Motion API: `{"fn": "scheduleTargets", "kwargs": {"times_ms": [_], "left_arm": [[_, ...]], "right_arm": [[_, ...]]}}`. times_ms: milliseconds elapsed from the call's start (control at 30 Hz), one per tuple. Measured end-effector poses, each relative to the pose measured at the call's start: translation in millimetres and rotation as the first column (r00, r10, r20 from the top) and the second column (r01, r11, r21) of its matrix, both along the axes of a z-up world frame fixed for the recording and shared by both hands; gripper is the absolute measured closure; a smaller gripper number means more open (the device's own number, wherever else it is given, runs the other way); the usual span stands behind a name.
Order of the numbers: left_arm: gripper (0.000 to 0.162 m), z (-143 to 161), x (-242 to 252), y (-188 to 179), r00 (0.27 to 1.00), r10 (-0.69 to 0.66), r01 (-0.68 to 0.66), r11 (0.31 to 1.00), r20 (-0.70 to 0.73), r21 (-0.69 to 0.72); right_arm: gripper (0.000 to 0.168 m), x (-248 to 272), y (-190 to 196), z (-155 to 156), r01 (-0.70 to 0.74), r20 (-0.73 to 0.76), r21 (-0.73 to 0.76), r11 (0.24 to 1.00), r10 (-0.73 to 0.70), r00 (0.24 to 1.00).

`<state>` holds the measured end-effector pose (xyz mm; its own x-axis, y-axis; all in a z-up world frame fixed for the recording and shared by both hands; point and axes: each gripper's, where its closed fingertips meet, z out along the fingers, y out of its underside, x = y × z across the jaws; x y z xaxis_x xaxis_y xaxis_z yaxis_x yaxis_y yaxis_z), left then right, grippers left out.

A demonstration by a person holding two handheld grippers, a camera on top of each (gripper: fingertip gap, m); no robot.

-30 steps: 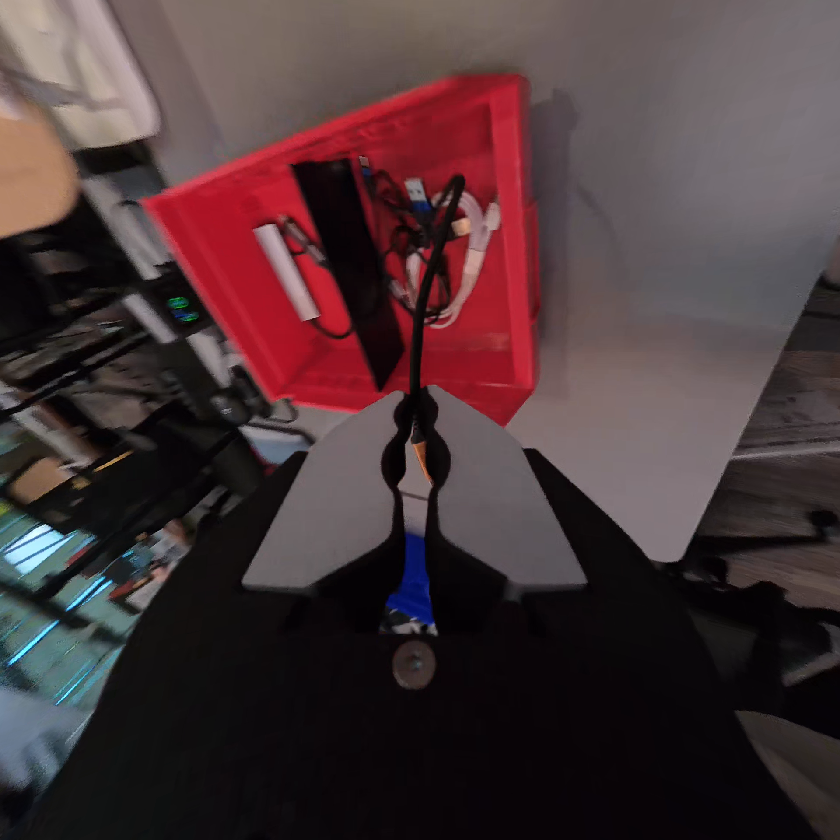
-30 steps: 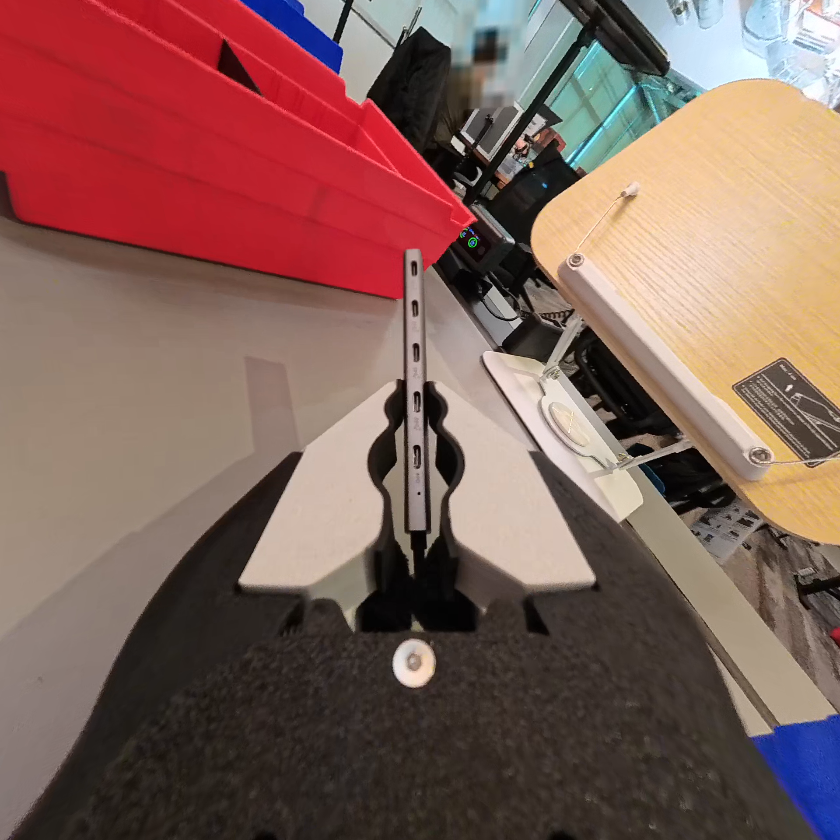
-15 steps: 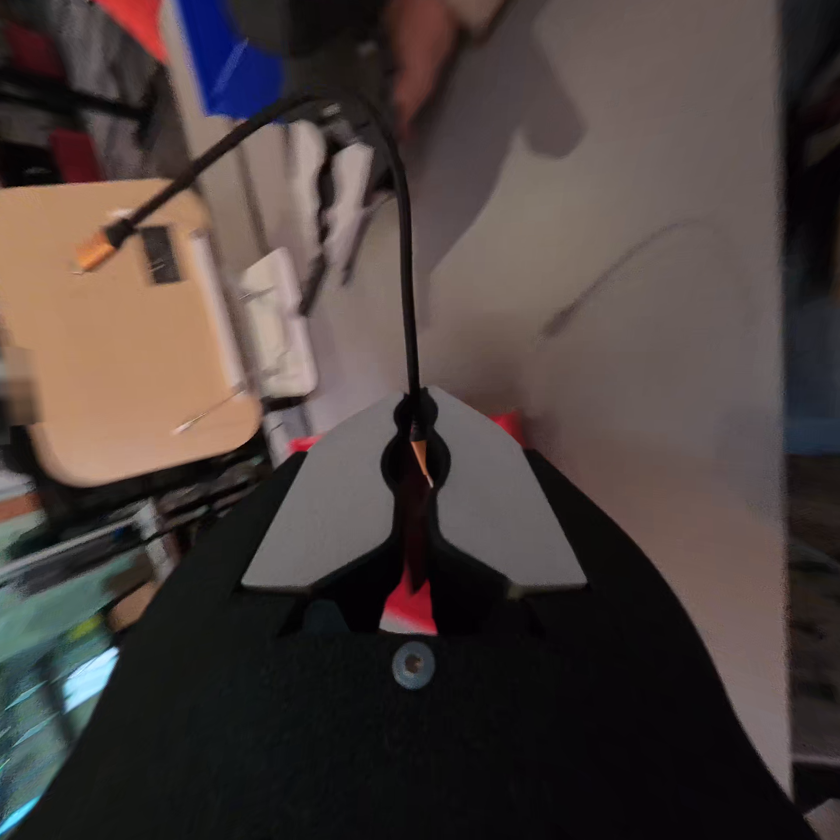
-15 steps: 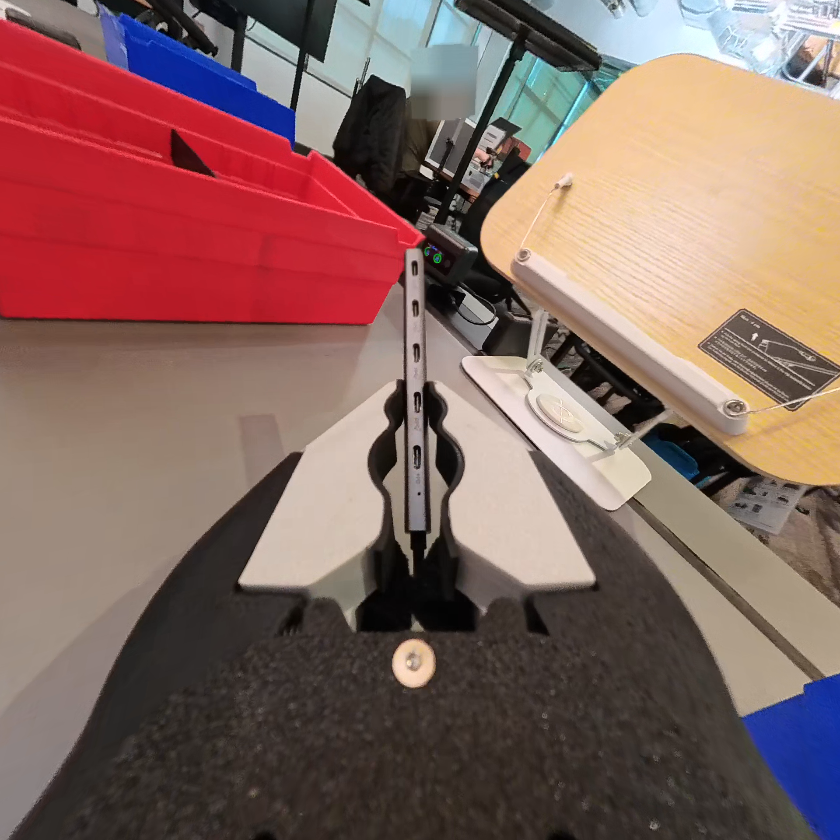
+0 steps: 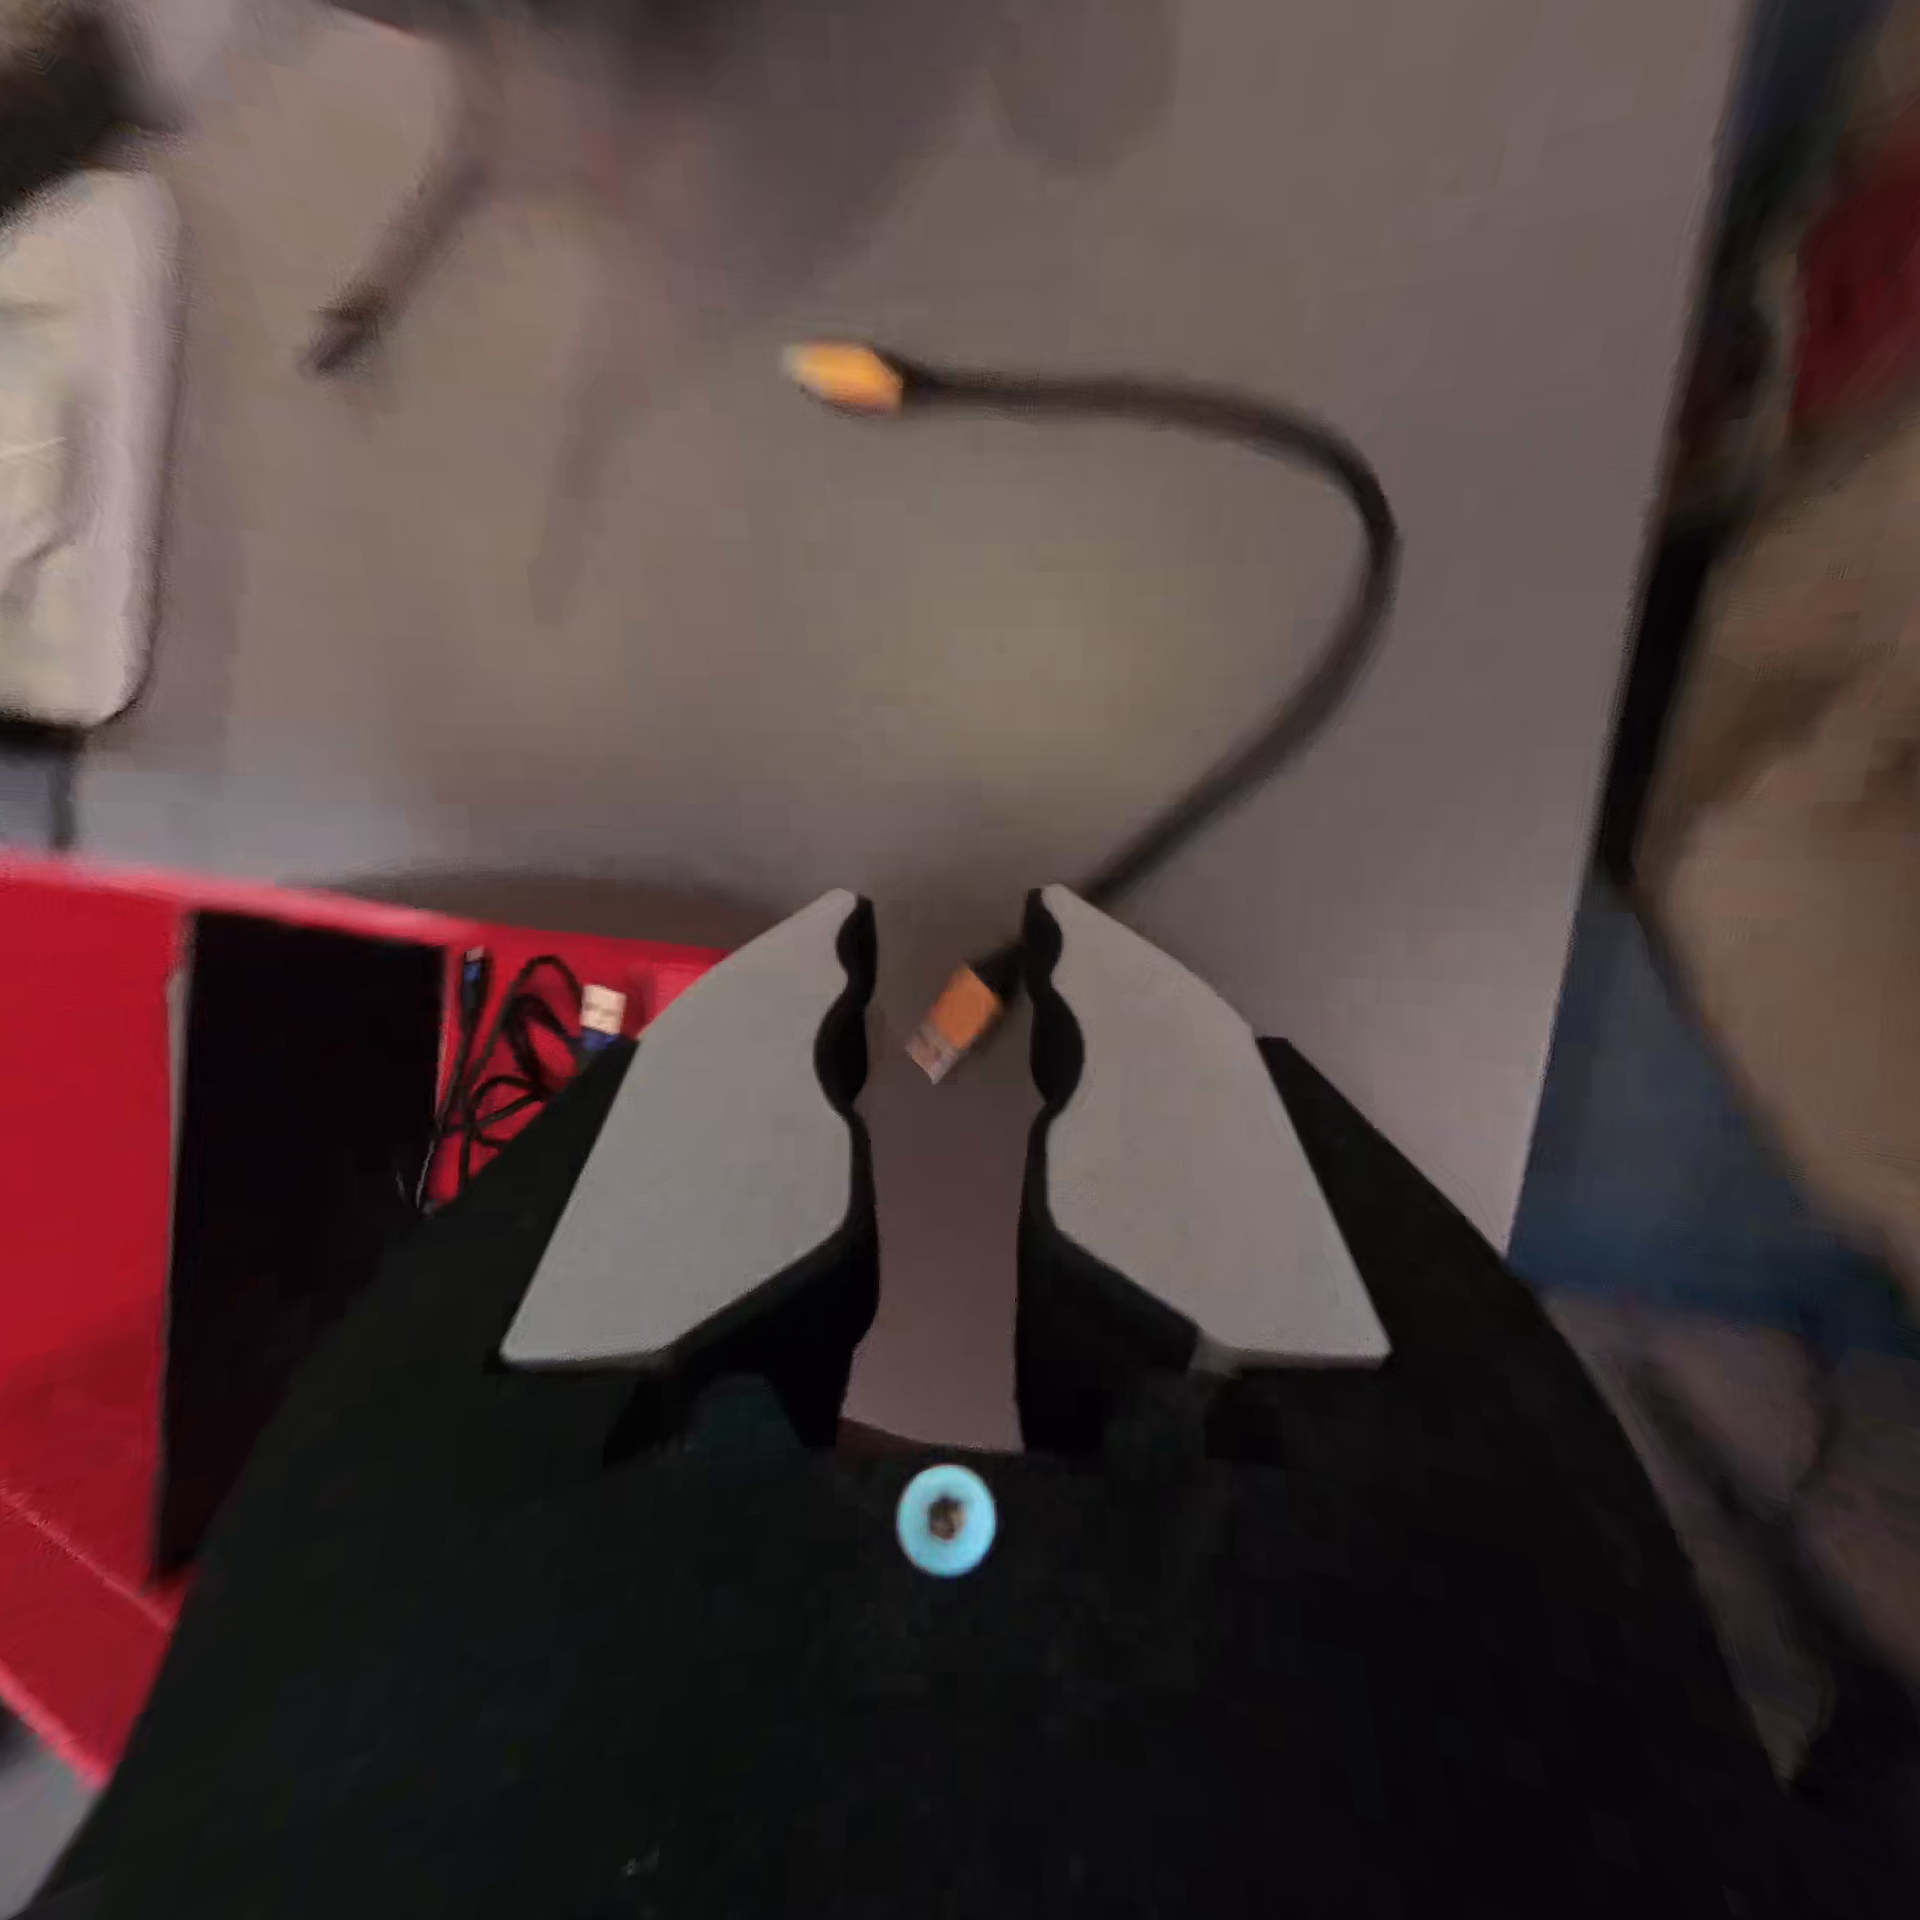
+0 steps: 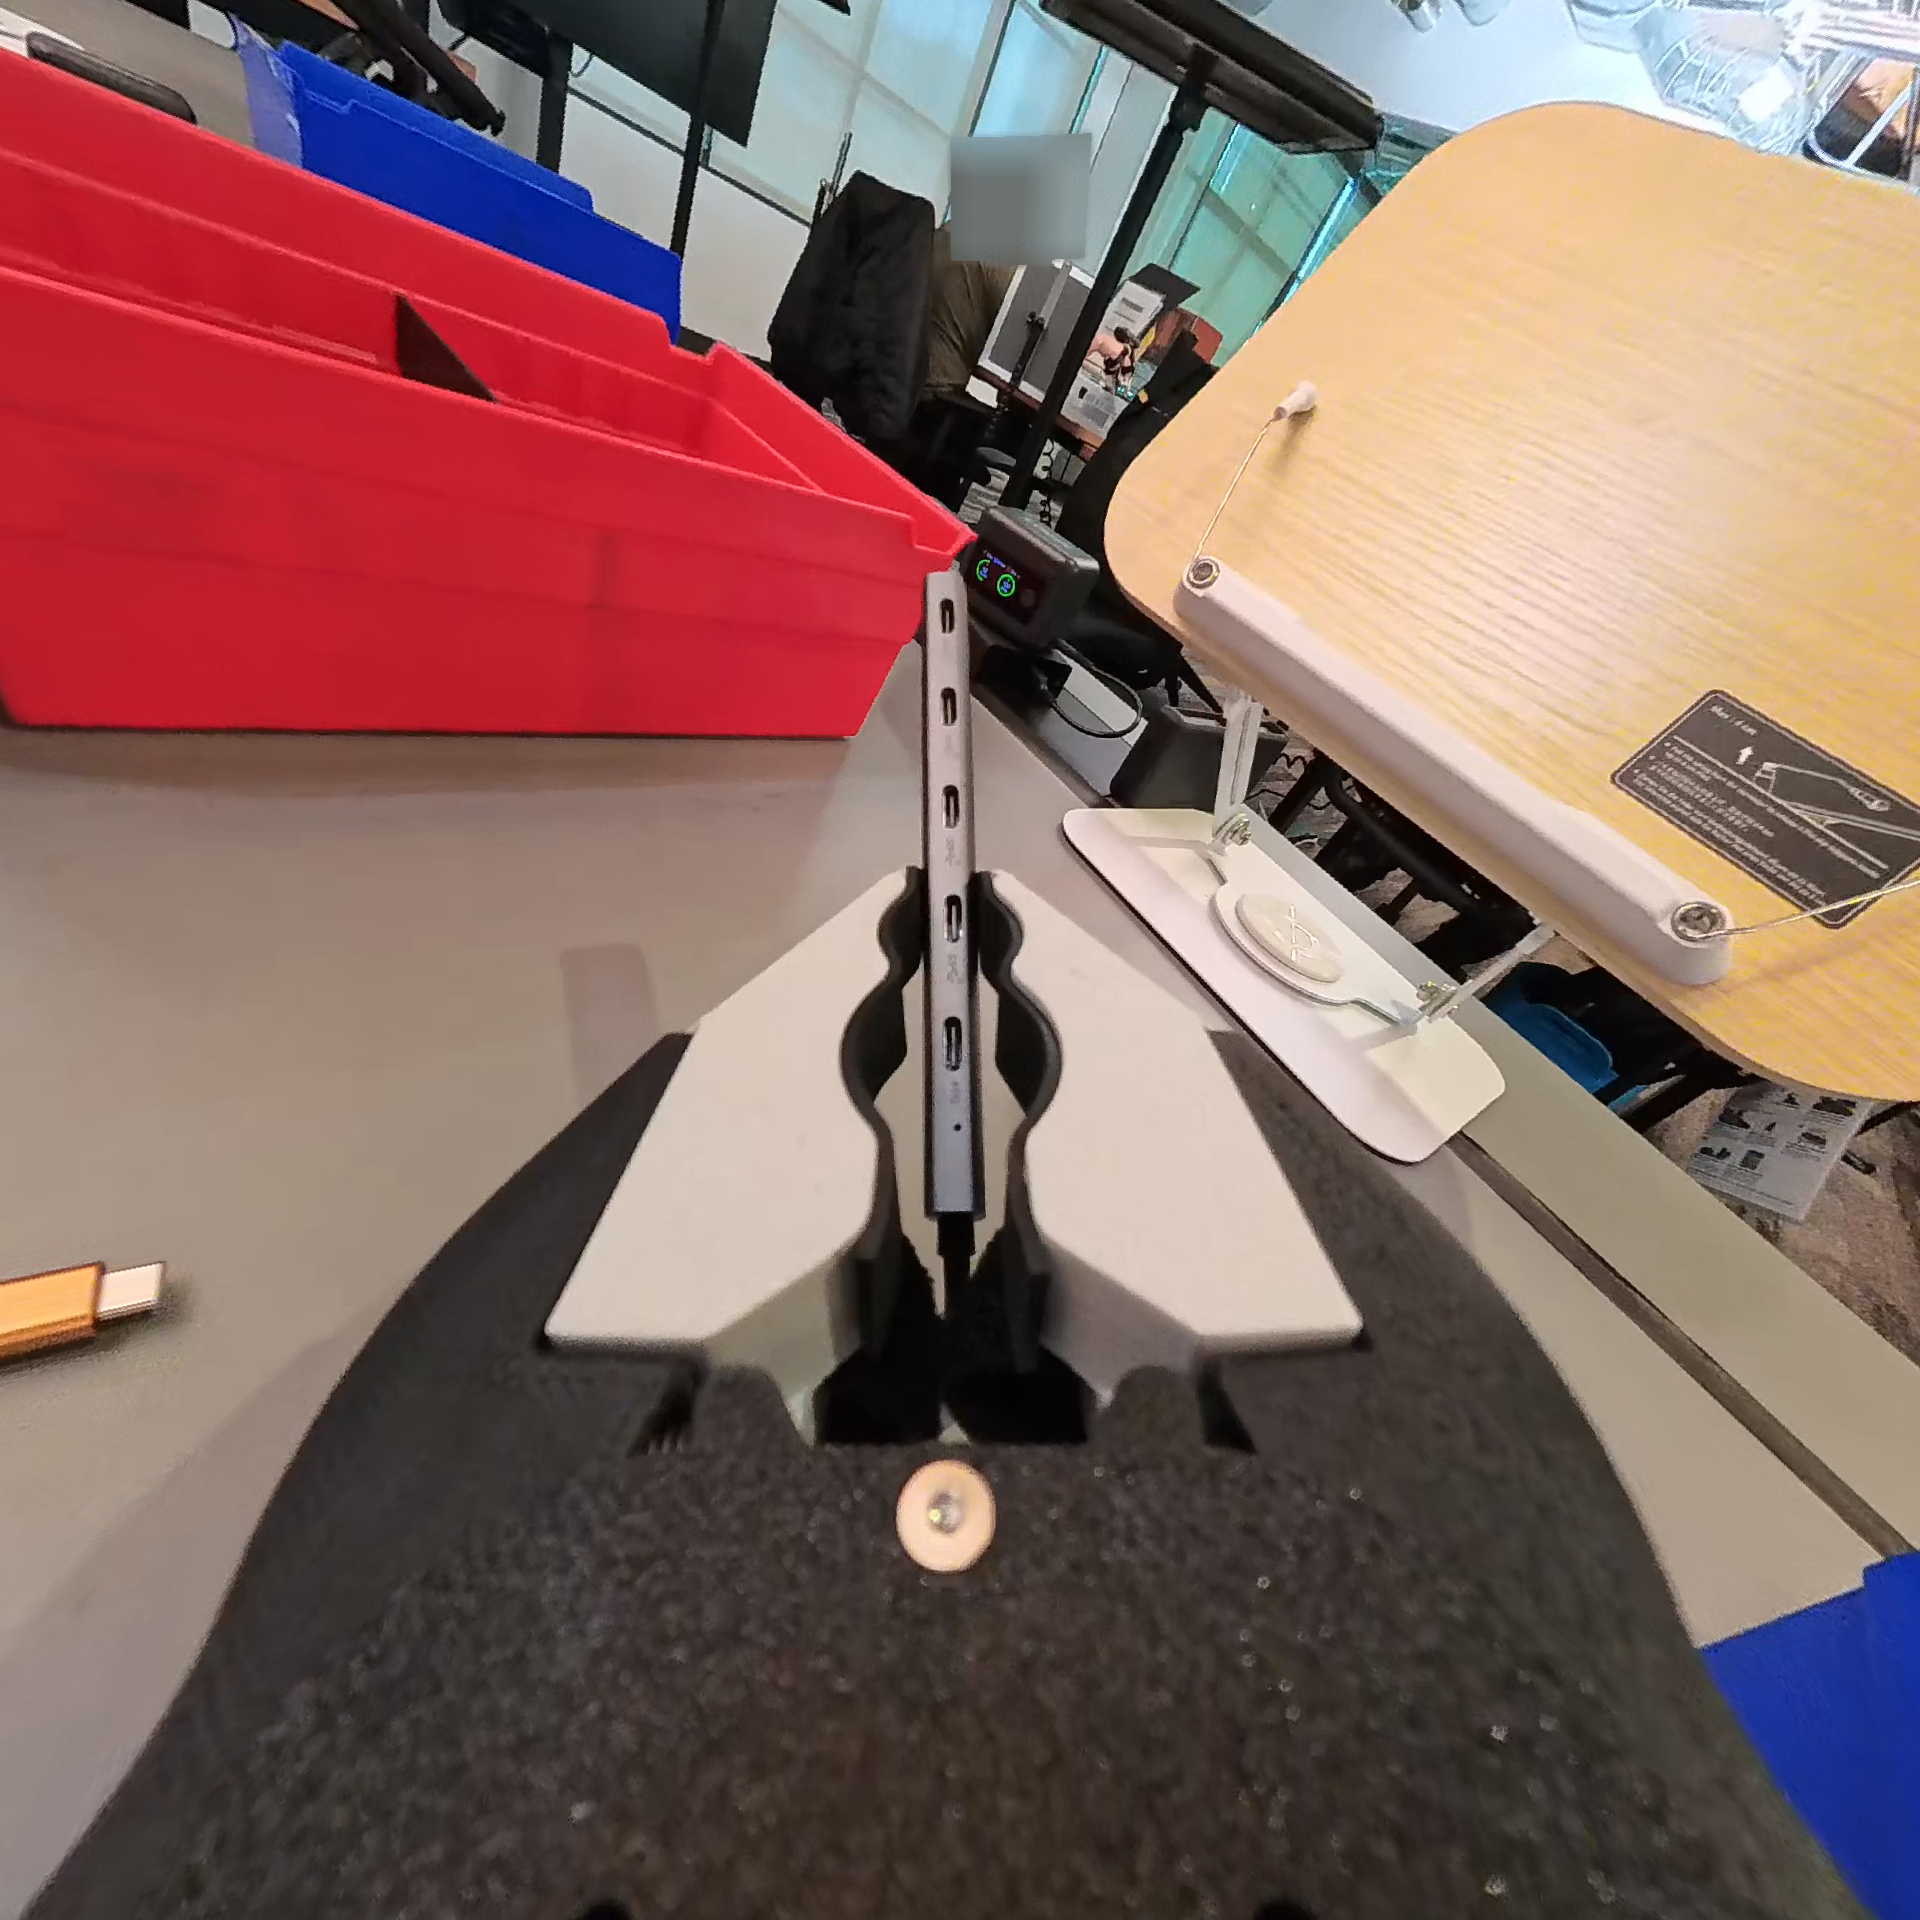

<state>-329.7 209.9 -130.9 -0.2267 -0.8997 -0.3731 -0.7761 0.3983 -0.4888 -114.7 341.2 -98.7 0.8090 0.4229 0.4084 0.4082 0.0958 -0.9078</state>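
My left gripper (image 5: 948,914) is open. A short black cable (image 5: 1340,623) with an orange plug at each end lies on the grey table (image 5: 727,644) just beyond the fingertips; its near plug (image 5: 961,1013) shows between the jaws, apart from them. My right gripper (image 6: 948,883) is shut on a slim grey USB hub (image 6: 951,821), which stands edge-up with its row of ports facing the camera. An orange plug (image 6: 73,1304) shows at the left edge of the right wrist view.
A red bin (image 5: 94,1091) with a black divider and several cables sits at lower left in the left wrist view; it also shows in the right wrist view (image 6: 416,582). A blue bin (image 6: 468,197) stands behind it. A wooden tilted stand (image 6: 1610,520) on a white base (image 6: 1288,997) stands right.
My left gripper carried the black cable out of the red bin to the table, then opened and let it go. My right gripper kept hold of the hub and shifted slightly.
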Motion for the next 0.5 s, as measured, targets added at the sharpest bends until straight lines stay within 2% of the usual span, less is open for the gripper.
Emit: {"fn": "scheduleTargets", "kwargs": {"times_ms": [67,133,167,300,333,400,500], "left_arm": [[0.125,28,33,-2,0.939,0.255,-0.215,0.959,0.232,-0.182],[0.114,36,71,-17,0.823,0.453,-0.322,0.869,0.341,-0.376],[0.113,30,89,-24,0.774,0.528,-0.365,0.824,0.35,-0.434],[0.116,-32,118,-25,0.679,0.713,-0.635,0.689,0.173,-0.35],[0.12,-44,120,-25,0.636,0.761,-0.676,0.628,0.124,-0.386],[0.127,-57,130,-32,0.614,0.788,-0.665,0.548,0.046,-0.507],[0.137,-60,126,-18,0.577,0.815,-0.695,0.527,0.058,-0.489]], "right_arm": [[0.16,1,1,0,0.002,0.0,-0.001,1.0,-0.002,1.0],[0.16,0,1,-1,0.001,0.004,-0.002,1.0,-0.001,1.0],[0.16,-1,1,-2,-0.001,0.007,-0.005,1.0,0.001,1.0],[0.16,-6,-1,-4,-0.012,0.036,-0.005,1.0,0.012,0.999],[0.16,-7,-2,-5,-0.012,0.042,-0.003,1.0,0.013,0.999],[0.16,-8,-2,-4,-0.017,0.044,-0.001,1.0,0.017,0.999],[0.16,-9,-2,-5,-0.019,0.045,-0.004,1.0,0.019,0.999]]}}
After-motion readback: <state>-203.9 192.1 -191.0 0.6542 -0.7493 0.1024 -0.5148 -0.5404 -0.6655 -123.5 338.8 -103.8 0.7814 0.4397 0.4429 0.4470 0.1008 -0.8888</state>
